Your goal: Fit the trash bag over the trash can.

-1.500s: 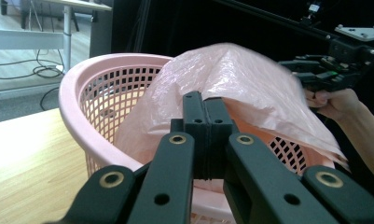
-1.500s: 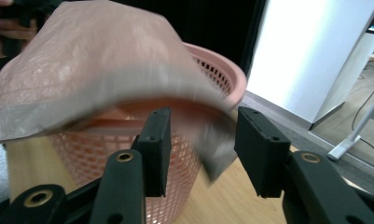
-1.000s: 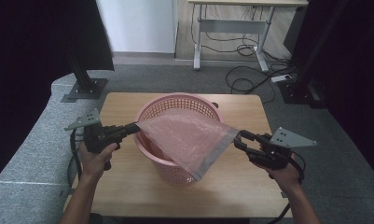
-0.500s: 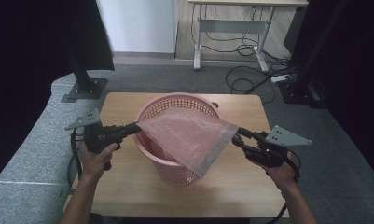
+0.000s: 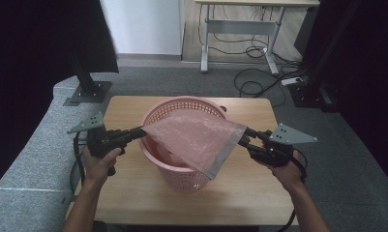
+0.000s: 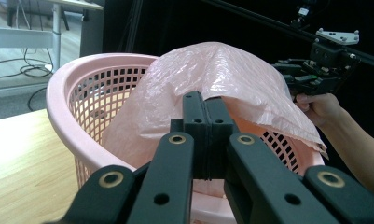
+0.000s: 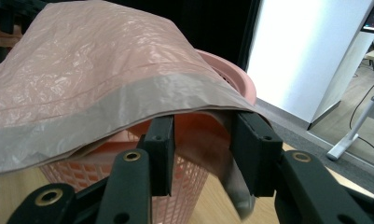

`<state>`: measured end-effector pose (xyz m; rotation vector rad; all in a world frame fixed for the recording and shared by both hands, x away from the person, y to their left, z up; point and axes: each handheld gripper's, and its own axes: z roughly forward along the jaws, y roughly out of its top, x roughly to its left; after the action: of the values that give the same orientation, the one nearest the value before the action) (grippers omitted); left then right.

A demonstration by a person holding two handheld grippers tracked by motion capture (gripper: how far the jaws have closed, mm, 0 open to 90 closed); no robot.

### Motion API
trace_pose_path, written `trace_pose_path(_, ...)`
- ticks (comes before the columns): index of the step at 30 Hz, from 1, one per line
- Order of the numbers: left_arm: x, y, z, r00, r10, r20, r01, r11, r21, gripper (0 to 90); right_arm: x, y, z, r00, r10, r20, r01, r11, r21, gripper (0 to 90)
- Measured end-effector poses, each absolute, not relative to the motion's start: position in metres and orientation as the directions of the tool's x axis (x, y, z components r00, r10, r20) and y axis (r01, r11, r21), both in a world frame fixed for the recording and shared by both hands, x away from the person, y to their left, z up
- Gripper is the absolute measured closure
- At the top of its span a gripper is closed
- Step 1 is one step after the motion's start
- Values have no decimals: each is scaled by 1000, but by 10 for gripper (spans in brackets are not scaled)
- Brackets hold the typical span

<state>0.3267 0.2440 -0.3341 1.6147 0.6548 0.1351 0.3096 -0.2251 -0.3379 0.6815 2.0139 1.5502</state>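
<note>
Pink bag point(image 5: 194, 137) stretched over basket point(image 5: 182, 176): left tongs point(image 5: 142, 130) pinching corner; right tongs point(image 5: 245, 137) closing, spread around edge.

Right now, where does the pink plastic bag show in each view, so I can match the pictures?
High view: the pink plastic bag is stretched over the pink basket at table centre, between the two hand-held grippers.
Left gripper view: the bag rises centre frame, above the closed jaws.
Right gripper view: the bag drapes across the upper left, its grey edge band over the jaws.
Shared landmark: the basket's perforated pink rim.
</note>
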Motion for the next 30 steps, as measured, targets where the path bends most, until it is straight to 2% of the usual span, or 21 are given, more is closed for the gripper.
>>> trace_pose_path(3,327,244,-334,829,481,-285,332,-13,943,892,313,-221,-337,-733,674,-89,86,223,971,618)
trace_pose_path(7,327,246,-335,830,476,-289,332,-7,943,869,316,-220,-337,-717,691,-87,88,213,973,827)
trace_pose_path(9,327,247,-334,833,470,-292,331,0,944,832,317,-220,-337,-711,696,-102,75,219,973,887)
trace_pose_path(11,327,247,-333,835,471,-285,322,1,947,776,316,-220,-337,-711,694,-115,60,222,973,894)
trace_pose_path(13,327,247,-331,835,475,-277,311,6,950,661,316,-220,-336,-714,689,-124,52,229,972,894)
trace_pose_path(18,322,248,-322,842,482,-242,276,1,961,482,316,-226,-333,-712,688,-142,38,240,970,895)
trace_pose_path(21,321,248,-316,843,489,-222,263,-15,965,428,317,-232,-331,-709,691,-141,34,234,972,895)
trace_pose_path(30,343,230,-294,850,486,-201,286,-105,953,341,320,-231,-323,-723,672,-163,14,250,968,894)
